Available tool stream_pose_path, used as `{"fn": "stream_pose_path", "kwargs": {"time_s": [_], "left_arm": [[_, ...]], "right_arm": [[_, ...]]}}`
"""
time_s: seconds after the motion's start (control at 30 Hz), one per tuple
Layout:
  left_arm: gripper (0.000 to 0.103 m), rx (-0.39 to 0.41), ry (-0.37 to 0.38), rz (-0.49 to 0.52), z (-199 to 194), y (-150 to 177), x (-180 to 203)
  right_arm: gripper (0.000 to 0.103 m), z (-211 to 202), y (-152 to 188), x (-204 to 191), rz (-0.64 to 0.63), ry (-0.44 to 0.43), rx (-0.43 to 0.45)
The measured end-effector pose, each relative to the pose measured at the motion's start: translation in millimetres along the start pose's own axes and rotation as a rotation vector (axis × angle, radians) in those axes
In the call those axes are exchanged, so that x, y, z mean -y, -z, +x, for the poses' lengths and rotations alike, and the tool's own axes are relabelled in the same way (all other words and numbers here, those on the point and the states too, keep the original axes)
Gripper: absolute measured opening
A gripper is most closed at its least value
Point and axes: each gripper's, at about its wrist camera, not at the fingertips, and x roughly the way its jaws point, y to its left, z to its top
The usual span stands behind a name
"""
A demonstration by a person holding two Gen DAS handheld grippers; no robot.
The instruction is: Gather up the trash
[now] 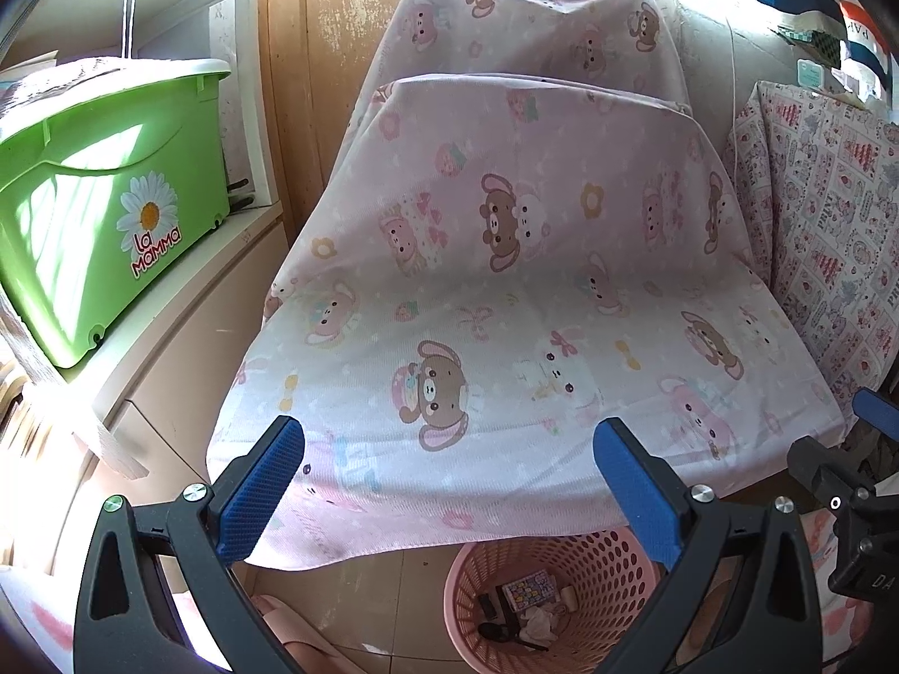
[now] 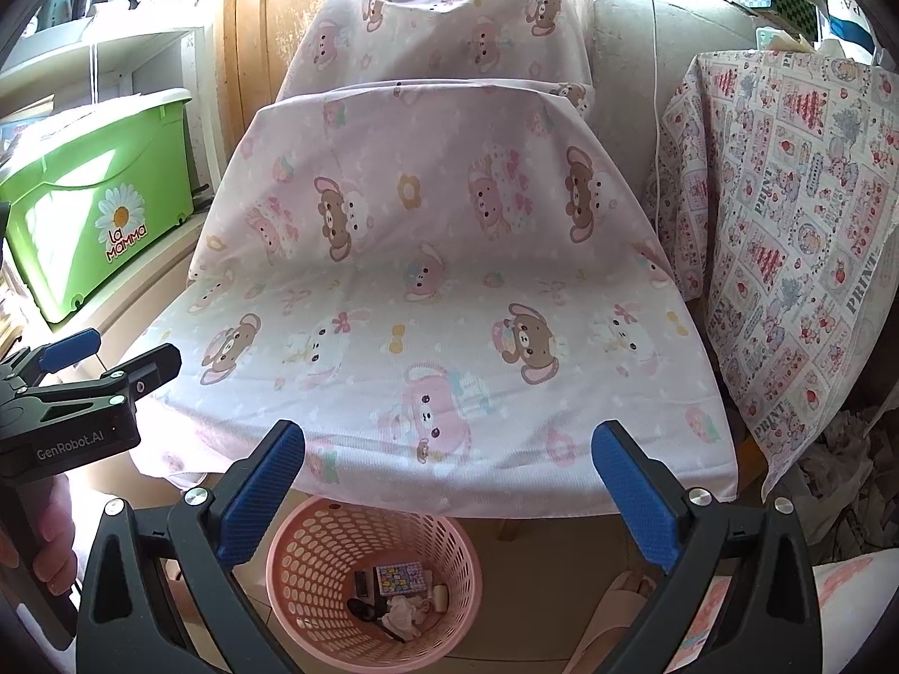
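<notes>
Low in both frames, the pink perforated plastic basket (image 2: 373,578) on the floor holds light trash, a crushable small printed carton (image 2: 400,578) and soft crumpled tissue (image 2: 405,610), while the left hand-held gripper (image 1: 449,483) and right hand-held gripper (image 2: 449,483) are spread apart, empty.

The left gripper (image 1: 448,483) was a black plastic clamp whose two angled arms had triangular cut-outs and round silver screw heads, each arm ending in a blue, finely ribbed rubber pad (image 1: 259,487). The right gripper (image 2: 448,486) was built the same way, with black arms, silver screws and blue textured pads (image 2: 636,491). Seen from the right wrist at the near left, the left tool's black body bore white "GenRobot.AI" lettering (image 2: 77,449) and small pale green-tinted screws.
</notes>
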Motion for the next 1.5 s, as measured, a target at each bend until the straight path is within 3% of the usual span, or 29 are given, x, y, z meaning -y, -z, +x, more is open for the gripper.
{"fn": "stream_pose_path", "kwargs": {"time_s": [1.5], "left_arm": [[0.102, -0.02, 0.004, 0.03, 5.7, 2.3, 4.9]], "right_arm": [[0.103, -1.0, -0.8, -0.6, -0.004, 0.005, 0.009]]}}
